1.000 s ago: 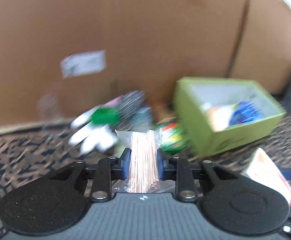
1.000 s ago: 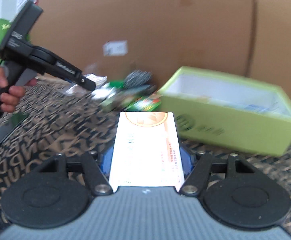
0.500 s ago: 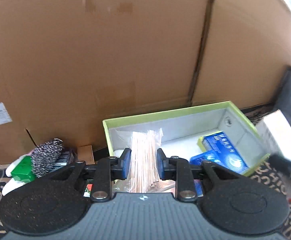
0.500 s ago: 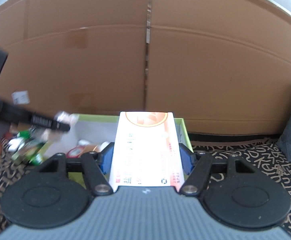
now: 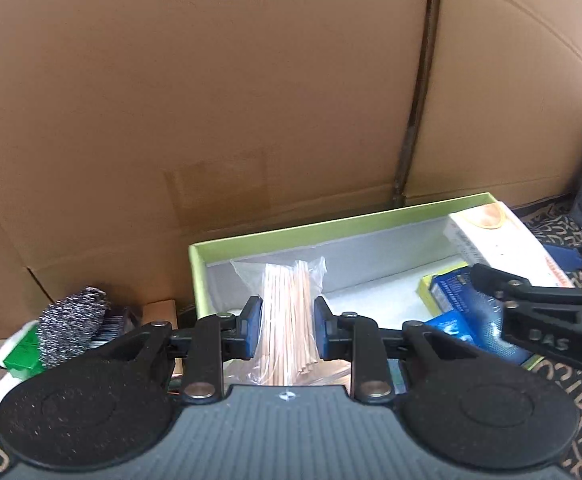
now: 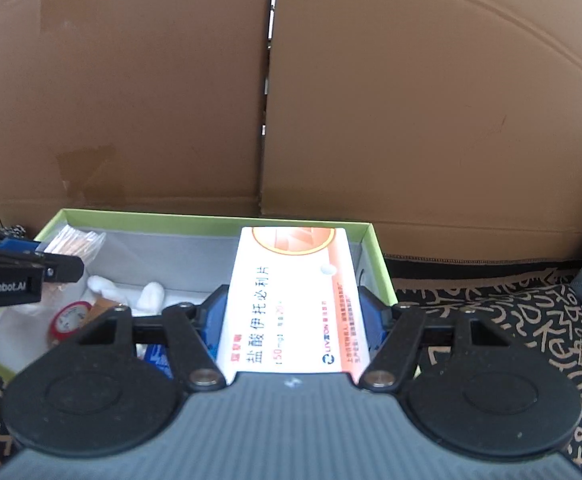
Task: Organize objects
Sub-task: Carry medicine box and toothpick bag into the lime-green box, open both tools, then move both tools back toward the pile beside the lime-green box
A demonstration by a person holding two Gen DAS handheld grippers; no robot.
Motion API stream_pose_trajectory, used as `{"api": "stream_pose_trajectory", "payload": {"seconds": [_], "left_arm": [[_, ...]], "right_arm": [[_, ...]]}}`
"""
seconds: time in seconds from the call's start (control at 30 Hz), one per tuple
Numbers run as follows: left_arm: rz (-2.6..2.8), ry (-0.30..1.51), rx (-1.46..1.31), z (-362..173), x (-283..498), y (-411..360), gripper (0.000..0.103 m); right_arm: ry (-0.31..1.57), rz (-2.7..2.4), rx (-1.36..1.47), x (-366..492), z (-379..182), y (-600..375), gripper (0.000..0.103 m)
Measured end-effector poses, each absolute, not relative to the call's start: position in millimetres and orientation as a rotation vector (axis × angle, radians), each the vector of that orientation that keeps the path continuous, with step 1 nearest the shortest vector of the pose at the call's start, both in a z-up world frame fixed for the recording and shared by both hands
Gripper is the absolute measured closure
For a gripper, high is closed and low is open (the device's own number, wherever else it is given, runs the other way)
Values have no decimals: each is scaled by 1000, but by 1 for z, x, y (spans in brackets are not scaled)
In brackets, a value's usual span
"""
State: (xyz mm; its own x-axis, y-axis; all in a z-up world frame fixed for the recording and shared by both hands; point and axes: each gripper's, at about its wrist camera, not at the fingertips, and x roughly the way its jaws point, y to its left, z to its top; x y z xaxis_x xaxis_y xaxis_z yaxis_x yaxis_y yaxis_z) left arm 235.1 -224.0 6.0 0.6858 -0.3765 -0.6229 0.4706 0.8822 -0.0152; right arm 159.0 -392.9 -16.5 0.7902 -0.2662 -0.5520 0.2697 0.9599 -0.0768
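Observation:
My left gripper (image 5: pixel 287 322) is shut on a clear bag of thin wooden sticks (image 5: pixel 289 312), held over the left end of the open green box (image 5: pixel 291 236). My right gripper (image 6: pixel 293 320) is shut on a white and orange medicine carton (image 6: pixel 291 300), held over the right end of the same green box (image 6: pixel 211 220). In the left wrist view the carton (image 5: pixel 499 248) and the right gripper's black arm show at the right. In the right wrist view the left gripper and its bag of sticks (image 6: pixel 75 242) show at the left.
Inside the box lie a blue packet (image 5: pixel 463 308), a red-rimmed round item (image 6: pixel 69 318) and white cotton pieces (image 6: pixel 151 292). A steel scourer (image 5: pixel 71 320) and a green and white item (image 5: pixel 19 356) sit left of the box. Cardboard walls (image 6: pixel 291 100) stand behind.
Both grippers swung from the table's left side to above the green box, each still carrying its item. In the last half second the right gripper came further over the box.

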Motion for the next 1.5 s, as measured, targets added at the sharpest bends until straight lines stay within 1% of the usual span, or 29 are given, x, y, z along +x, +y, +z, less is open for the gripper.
{"api": "stream_pose_trajectory", "payload": {"seconds": [0.27, 0.3, 0.33, 0.37, 0.4, 0.43, 0.53, 0.6, 0.7, 0.83, 0.9, 0.93, 1.03, 1.2, 1.5], "left_arm": [[-481, 688, 165, -3, 234, -227, 75], [-475, 681, 159, -4, 234, -225, 70], [-478, 674, 149, -4, 234, -222, 64], [-484, 672, 138, -3, 234, -219, 41], [-500, 656, 119, -2, 232, -215, 28], [-507, 636, 98, 1, 229, -211, 28], [-509, 605, 78, 6, 222, -205, 23], [-516, 604, 66, 8, 218, -202, 22], [-533, 620, 58, 7, 213, -198, 22], [-529, 592, 105, 9, 196, -197, 20], [-464, 540, 145, 14, 184, -192, 9], [-442, 511, 159, 15, 179, -190, 8], [-447, 484, 158, 18, 169, -181, 8], [-439, 495, 128, 22, 158, -164, 5], [-456, 550, 46, 13, 137, -135, 5]], "right_arm": [[643, -306, 9, 171, -32, -396, 37], [646, -304, 13, 169, -33, -397, 34], [640, -300, 19, 168, -32, -397, 23], [623, -303, 23, 164, -30, -396, 19], [591, -302, 18, 156, -27, -395, 16], [558, -294, 12, 148, -22, -393, 13], [480, -310, 0, 127, -10, -388, 8], [463, -308, 9, 119, -4, -389, 7], [458, -300, 2, 107, -1, -384, 0], [467, -292, -39, 99, -3, -373, 0], [475, -286, -54, 92, -3, -366, 0], [478, -284, -60, 89, -4, -364, 0], [475, -271, -70, 80, -5, -355, 0], [476, -241, -73, 68, -5, -338, 0], [491, -198, -94, 50, -14, -306, 0]]}}
